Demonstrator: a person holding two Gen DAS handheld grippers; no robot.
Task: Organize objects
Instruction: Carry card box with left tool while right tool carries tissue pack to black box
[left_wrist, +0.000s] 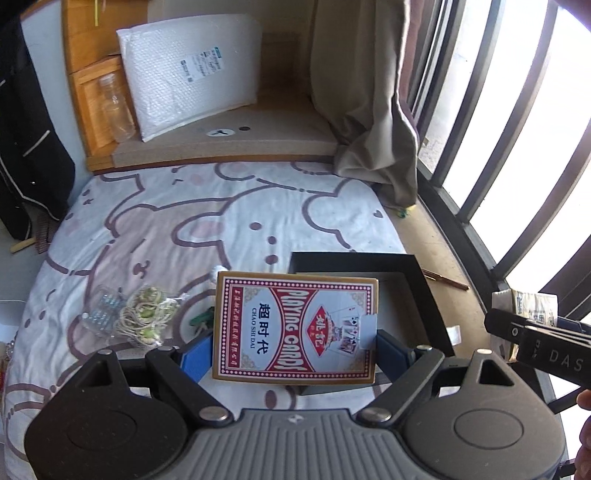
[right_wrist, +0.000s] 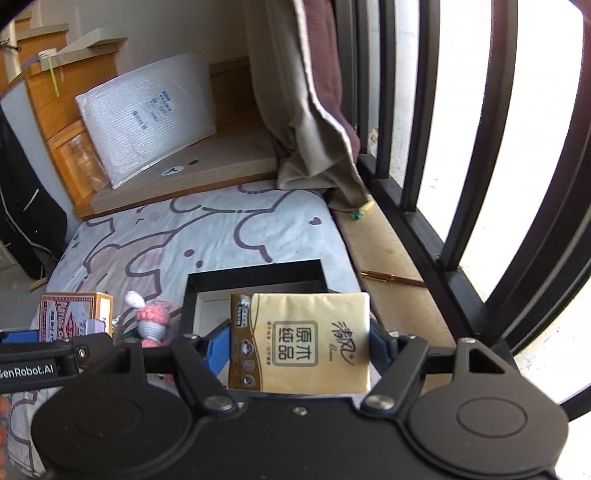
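My left gripper (left_wrist: 291, 347) is shut on a red and gold box of playing cards (left_wrist: 295, 326), held above the bed beside a black open box (left_wrist: 417, 280). In the right wrist view my right gripper (right_wrist: 299, 343) is shut on a yellow tissue pack (right_wrist: 303, 341), hanging over the same black box (right_wrist: 258, 275). The card box (right_wrist: 74, 310) and the left gripper's body show at that view's left edge. A pink crochet doll (right_wrist: 153, 325) lies left of the black box. A clear bag of pale bands (left_wrist: 146, 314) and a blister pack (left_wrist: 101, 310) lie on the sheet.
The bed has a cartoon-print sheet (left_wrist: 184, 221). A white bubble mailer (left_wrist: 188, 74) leans on a wooden cabinet (left_wrist: 92, 85) at the head. A beige curtain (left_wrist: 365, 110) hangs by the black window bars (left_wrist: 480, 147). A pen (right_wrist: 391, 278) lies on the wooden ledge.
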